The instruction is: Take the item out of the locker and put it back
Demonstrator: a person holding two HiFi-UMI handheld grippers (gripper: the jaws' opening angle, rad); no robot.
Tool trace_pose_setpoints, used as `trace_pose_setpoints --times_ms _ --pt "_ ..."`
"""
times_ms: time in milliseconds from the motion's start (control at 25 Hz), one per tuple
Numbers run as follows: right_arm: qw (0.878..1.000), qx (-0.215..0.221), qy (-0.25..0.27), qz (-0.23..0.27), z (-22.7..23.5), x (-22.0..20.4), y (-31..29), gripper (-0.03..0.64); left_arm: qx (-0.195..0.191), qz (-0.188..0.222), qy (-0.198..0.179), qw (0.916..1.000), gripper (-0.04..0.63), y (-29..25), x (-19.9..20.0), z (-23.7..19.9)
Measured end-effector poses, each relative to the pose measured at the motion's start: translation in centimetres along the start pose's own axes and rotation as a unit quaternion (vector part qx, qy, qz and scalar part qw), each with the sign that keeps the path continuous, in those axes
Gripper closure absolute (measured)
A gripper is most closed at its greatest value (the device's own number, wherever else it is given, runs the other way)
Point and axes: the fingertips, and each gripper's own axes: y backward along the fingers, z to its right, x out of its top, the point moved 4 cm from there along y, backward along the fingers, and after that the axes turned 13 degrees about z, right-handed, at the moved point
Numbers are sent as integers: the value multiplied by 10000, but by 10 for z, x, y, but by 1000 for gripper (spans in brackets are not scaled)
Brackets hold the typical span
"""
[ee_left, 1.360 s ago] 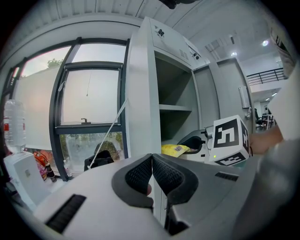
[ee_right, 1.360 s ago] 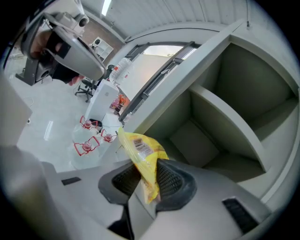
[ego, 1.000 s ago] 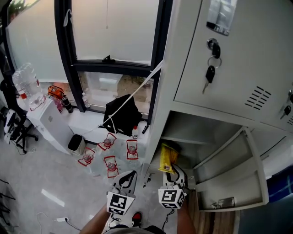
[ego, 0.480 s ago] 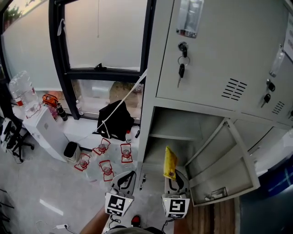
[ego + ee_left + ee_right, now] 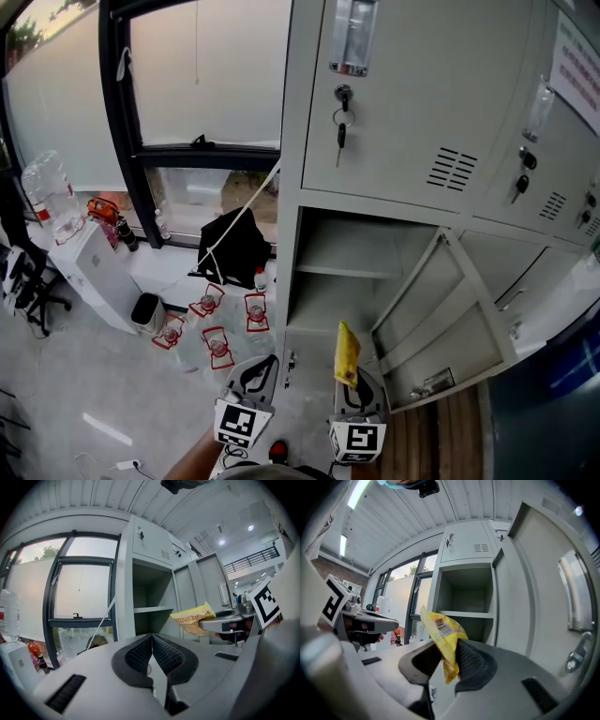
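A yellow snack packet [image 5: 440, 632] stands up between the pads of my right gripper [image 5: 449, 660], which is shut on its lower edge. In the head view the packet [image 5: 346, 352] is held in front of the open locker [image 5: 347, 272], outside its lower compartment, above my right gripper [image 5: 356, 398]. The locker's shelf [image 5: 466, 614] and both compartments look bare. My left gripper [image 5: 152, 656] has its pads touching with nothing between them; in the head view the left gripper [image 5: 253, 380] hangs left of the locker. The left gripper view also catches the packet [image 5: 193, 620].
The locker door [image 5: 450, 319] swings out to the right. Keys [image 5: 341, 127] hang from the shut door above. Left of the locker are a window [image 5: 202, 84], a black bag [image 5: 234, 248], several water bottles [image 5: 211, 328] on the floor and a white unit [image 5: 98, 272].
The head view has swung right and up, showing more of the locker front. The packet, in my right gripper, has come a little out from the locker opening. The left gripper stays shut.
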Motion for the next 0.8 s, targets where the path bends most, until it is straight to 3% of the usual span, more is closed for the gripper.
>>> trace_pose_setpoints --times_ms 800 --pt "9997 97 -189 -108 -2 -4 84 525 7 -172 31 9998 574 56 3 61"
